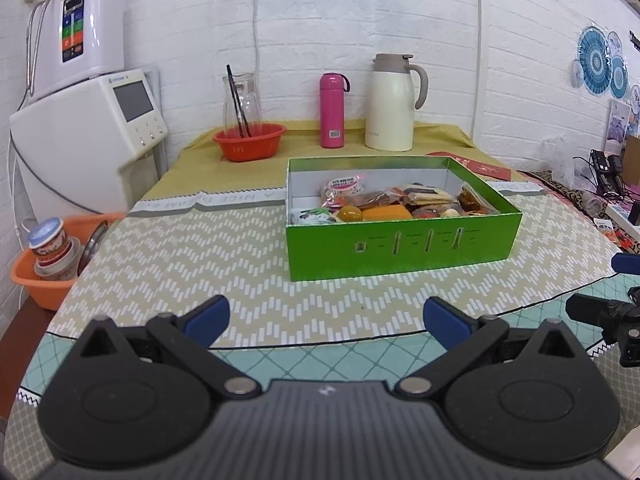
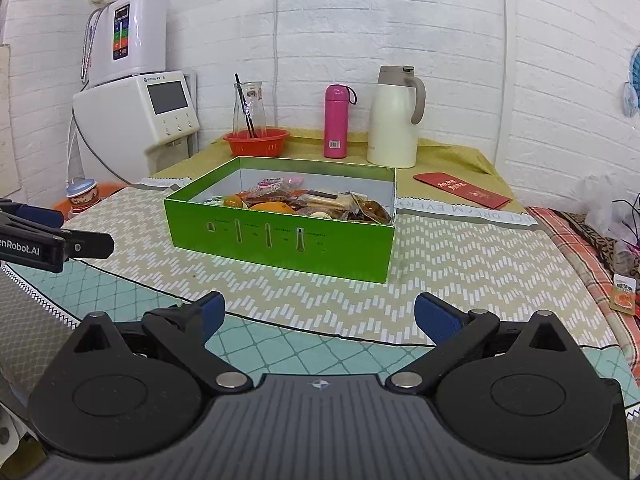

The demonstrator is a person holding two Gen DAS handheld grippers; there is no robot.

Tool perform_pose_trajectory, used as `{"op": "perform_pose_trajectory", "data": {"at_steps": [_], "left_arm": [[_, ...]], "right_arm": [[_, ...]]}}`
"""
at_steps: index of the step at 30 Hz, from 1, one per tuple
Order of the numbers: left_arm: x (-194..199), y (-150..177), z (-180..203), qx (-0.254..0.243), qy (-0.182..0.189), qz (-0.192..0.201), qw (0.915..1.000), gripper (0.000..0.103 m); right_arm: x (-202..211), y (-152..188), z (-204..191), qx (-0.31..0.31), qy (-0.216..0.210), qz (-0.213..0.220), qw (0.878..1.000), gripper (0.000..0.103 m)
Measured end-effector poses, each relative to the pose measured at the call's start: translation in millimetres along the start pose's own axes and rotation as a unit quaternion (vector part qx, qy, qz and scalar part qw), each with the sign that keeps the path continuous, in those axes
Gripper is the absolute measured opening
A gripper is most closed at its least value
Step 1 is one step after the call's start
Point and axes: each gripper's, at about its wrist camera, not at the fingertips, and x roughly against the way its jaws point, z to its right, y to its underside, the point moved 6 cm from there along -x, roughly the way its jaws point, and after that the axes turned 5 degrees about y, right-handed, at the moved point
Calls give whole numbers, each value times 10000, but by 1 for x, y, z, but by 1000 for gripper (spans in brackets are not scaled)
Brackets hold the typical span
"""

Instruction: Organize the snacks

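Observation:
A green open box (image 1: 400, 248) stands on the patterned tablecloth and holds several wrapped snacks (image 1: 384, 202). In the right wrist view the box (image 2: 280, 240) and its snacks (image 2: 304, 202) sit ahead, slightly left. My left gripper (image 1: 326, 318) is open and empty, above the near table edge, short of the box. My right gripper (image 2: 318, 314) is open and empty, also short of the box. A small orange snack packet (image 2: 624, 298) lies at the table's right edge. The left gripper shows at the far left of the right wrist view (image 2: 56, 242).
A red bowl (image 1: 250, 142) with a glass carafe (image 1: 242, 100), a pink flask (image 1: 333, 110) and a cream jug (image 1: 394, 102) stand at the back. A red envelope (image 2: 462, 190) lies at back right. An orange basin (image 1: 40, 276) of cups sits off the table's left.

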Motion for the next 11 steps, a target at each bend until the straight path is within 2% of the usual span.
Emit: {"op": "perform_pose_trajectory", "data": {"at_steps": [11], "left_arm": [[-4, 2, -1, -20, 26, -56, 10000, 103]], "right_arm": [[-6, 1, -1, -34, 8, -76, 10000, 103]]}}
